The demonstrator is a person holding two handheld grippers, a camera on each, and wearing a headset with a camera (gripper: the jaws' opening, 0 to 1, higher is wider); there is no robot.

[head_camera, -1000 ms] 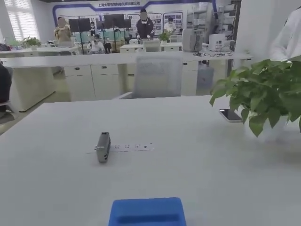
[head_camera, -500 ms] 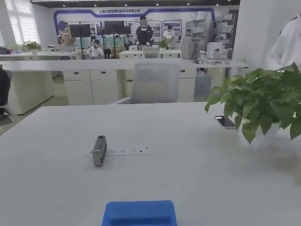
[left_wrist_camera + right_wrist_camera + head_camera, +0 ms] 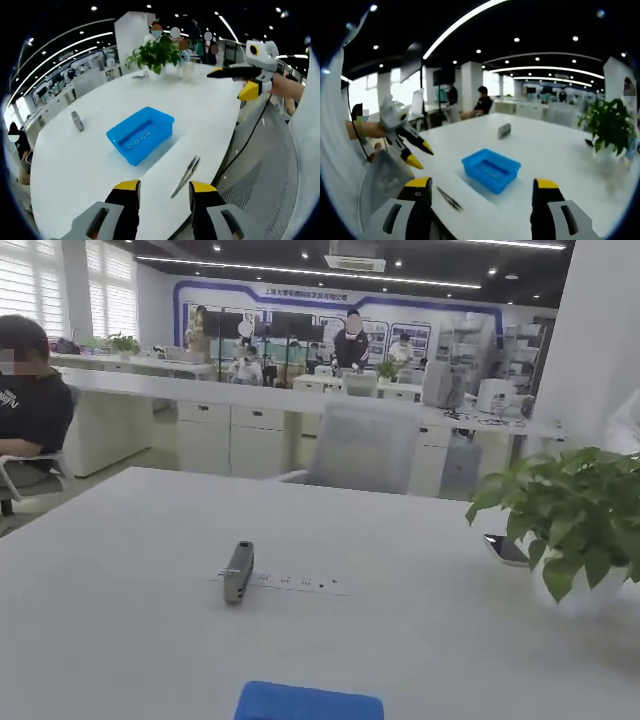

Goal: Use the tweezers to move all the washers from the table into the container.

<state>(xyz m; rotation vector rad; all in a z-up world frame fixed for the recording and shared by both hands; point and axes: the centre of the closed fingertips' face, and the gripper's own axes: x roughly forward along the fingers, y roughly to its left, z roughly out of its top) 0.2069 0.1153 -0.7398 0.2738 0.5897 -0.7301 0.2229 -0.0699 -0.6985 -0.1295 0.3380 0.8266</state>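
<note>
Tweezers [image 3: 186,175] lie loose at the worktop [image 3: 70,160] edge; washers [image 3: 136,141] sit inside the blue container [image 3: 159,120]. Left hand-held gripper [image 3: 165,186] and right hand-held gripper [image 3: 482,182] hover clear, jaws apart, empty; the job looks finished.

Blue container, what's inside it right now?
Left gripper view shows a row of small washers on the floor of the blue container. From the right gripper view its near wall covers part of the floor.
</note>
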